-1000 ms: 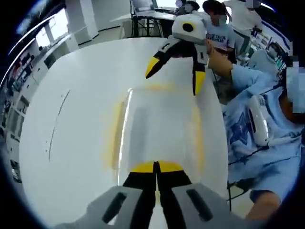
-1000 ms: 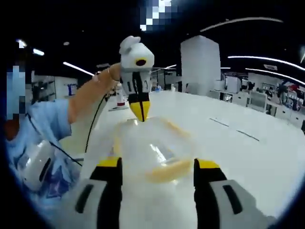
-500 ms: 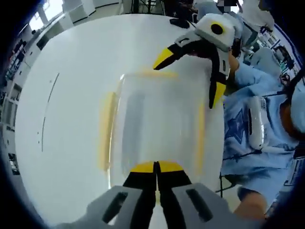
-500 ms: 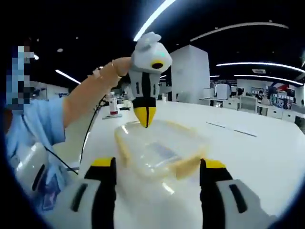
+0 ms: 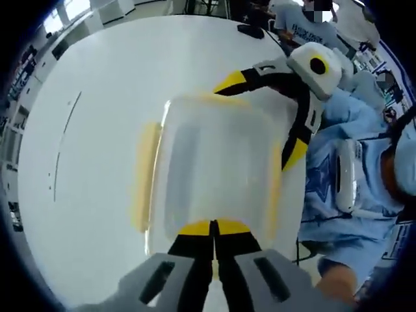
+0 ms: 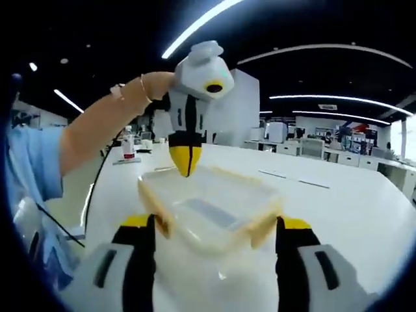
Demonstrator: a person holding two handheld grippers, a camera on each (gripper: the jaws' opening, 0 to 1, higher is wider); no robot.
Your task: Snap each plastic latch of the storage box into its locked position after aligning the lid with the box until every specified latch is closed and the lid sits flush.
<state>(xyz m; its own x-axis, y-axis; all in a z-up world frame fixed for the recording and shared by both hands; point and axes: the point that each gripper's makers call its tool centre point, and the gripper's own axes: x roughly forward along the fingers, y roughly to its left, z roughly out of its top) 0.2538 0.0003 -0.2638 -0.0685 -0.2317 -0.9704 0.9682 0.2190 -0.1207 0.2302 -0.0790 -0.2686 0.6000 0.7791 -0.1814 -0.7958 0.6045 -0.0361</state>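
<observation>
Storage box: clear plastic storage box (image 5: 211, 172) with pale yellow latches, resting on the white table (image 5: 91, 130); seen also from low on the near end in the right gripper view (image 6: 208, 211).
Lid: appears seated on the box; whether it is fully flush cannot be told through the blur.
Latches: long-side latch at left (image 5: 144, 175) and one at right (image 5: 274, 185) look flared outward, so judged not yet locked. End latches are hard to read.
Left gripper: left gripper (image 5: 212, 229) jaws pressed together, holding nothing, tips at the box end nearest its camera; the same tips point straight down at the far rim in the right gripper view (image 6: 184, 158).
Right gripper: right gripper (image 6: 214, 227) jaws spread wide, nothing between the pads, straddling the near end of the box; from the left gripper view it comes in from the right (image 5: 263, 120), one tip near the far edge, the other by the right-hand latch.
Hand pose: person's forearm (image 6: 104, 127) raised, wrist bent down, so the left tool stands near vertical; right tool held low and roughly level with the table.
Step in hand (judgement): pinning the lid with closed tips while the open tool goes for a latch.
Doing it well: keep downward pressure centred on the rim; push the latch flap inward at its middle, opposite sides in turn, so the lid does not rock.
</observation>
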